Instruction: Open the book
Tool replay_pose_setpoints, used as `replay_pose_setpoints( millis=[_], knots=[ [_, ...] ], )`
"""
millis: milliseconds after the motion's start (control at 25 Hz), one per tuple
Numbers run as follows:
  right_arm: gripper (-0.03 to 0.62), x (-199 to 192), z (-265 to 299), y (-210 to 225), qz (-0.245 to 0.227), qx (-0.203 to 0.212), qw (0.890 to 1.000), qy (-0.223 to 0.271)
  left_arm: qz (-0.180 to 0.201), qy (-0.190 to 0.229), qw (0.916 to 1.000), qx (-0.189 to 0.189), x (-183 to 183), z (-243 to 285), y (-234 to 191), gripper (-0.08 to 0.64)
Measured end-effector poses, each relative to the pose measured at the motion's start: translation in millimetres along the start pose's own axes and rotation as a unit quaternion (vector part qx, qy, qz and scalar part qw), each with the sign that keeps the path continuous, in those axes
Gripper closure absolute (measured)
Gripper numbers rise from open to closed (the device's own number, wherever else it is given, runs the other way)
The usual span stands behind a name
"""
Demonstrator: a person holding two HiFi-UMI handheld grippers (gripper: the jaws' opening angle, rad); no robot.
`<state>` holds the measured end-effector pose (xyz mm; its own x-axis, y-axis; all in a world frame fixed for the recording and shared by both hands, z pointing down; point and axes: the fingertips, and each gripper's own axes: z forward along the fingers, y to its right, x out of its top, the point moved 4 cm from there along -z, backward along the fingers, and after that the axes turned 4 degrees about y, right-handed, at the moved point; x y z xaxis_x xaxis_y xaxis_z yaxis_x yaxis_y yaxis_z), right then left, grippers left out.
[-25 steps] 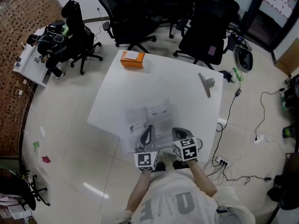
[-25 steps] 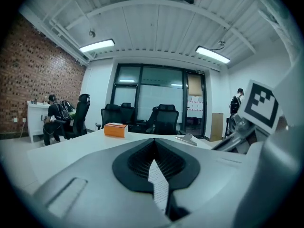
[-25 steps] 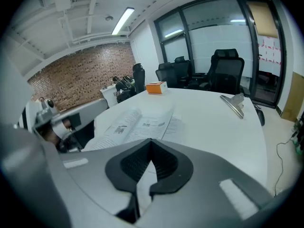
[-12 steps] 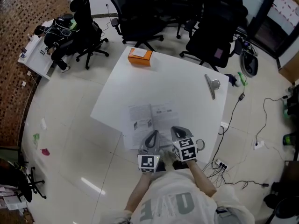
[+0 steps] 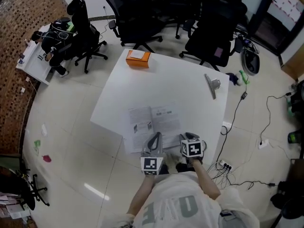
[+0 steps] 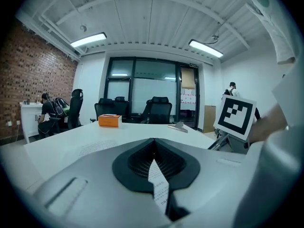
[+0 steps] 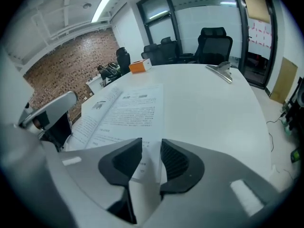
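The book [image 5: 154,122] lies open and flat on the white table [image 5: 180,87], near its front edge, with printed pages up [image 7: 128,108]. My left gripper [image 5: 153,139] rests at the book's near edge and is shut; a thin strip of printed page shows in the slit below its tips [image 6: 153,151]. My right gripper [image 5: 186,139] is at the right page's near corner, tilted down. Its jaws have just been opening and now stand open [image 7: 151,158], with the page corner seen in the gap and not pinched.
An orange box [image 5: 138,58] sits at the table's far corner and a metal clip [image 5: 210,85] near its right edge. Black office chairs [image 5: 137,13] stand beyond the table. Cables and a power strip [image 5: 225,165] lie on the floor to the right.
My right gripper has dipped toward the book's near right corner and its jaws have parted. The left gripper has sunk slightly and stays shut.
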<state>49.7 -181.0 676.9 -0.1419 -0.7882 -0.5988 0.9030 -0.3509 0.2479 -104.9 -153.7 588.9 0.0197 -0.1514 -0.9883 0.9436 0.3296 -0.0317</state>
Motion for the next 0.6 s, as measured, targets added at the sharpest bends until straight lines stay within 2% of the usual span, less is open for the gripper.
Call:
replay_pose_setpoints(
  millis=[40, 280, 360, 600],
  knots=[
    [0.472, -0.5, -0.6, 2.1, 0.000, -0.005, 1.000, 0.001, 0.001, -0.001, 1.0000, -0.001, -0.4, -0.3, 1.8, 0.546],
    [0.489, 1.2, -2.3, 3.6, 0.010, -0.009, 1.000, 0.002, -0.003, -0.007, 0.9999, 0.008, -2.6, -3.9, -2.5, 0.545],
    [0.558, 1.4, -5.5, 5.0, 0.008, -0.004, 1.000, 0.005, -0.007, -0.007, 0.9999, 0.013, -4.6, -4.7, -3.1, 0.546],
    [0.588, 8.9, -16.2, -2.3, -0.018, 0.003, 1.000, 0.018, -0.008, -0.006, 0.9999, 0.010, -7.3, -6.7, 1.8, 0.545]
  ],
)
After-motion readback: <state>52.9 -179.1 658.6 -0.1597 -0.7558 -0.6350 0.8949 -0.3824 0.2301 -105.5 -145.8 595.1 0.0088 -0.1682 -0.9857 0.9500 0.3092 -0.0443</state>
